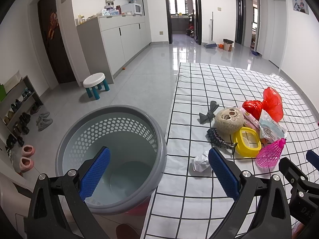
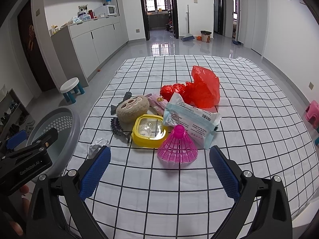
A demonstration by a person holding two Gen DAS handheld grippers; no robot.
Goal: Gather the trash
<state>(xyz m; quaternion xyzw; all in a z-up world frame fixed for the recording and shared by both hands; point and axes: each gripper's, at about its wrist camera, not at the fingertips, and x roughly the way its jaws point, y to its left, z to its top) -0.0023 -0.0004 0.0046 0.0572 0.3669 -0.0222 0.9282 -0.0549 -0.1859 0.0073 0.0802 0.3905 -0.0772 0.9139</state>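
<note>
A grey perforated bin (image 1: 111, 155) stands at the left edge of the checked tablecloth (image 1: 219, 83); it also shows in the right wrist view (image 2: 57, 123). A crumpled white paper ball (image 1: 201, 162) (image 2: 97, 146) lies near the cloth's left edge. A red plastic bag (image 2: 201, 89), a white-blue wrapper (image 2: 191, 119) and a pink wrapper (image 2: 158, 102) lie in the pile. My left gripper (image 1: 159, 174) is open and empty, straddling the bin rim and the paper ball. My right gripper (image 2: 159, 170) is open and empty, just before a pink shuttlecock (image 2: 178, 147).
A plush toy (image 2: 132, 108), yellow case (image 2: 149, 130), dark hair claw (image 2: 119, 128) and grey bow (image 1: 208, 112) share the pile. A small stool (image 1: 95, 83), shoe rack (image 1: 18, 109) and slippers (image 1: 27, 157) stand on the floor to the left.
</note>
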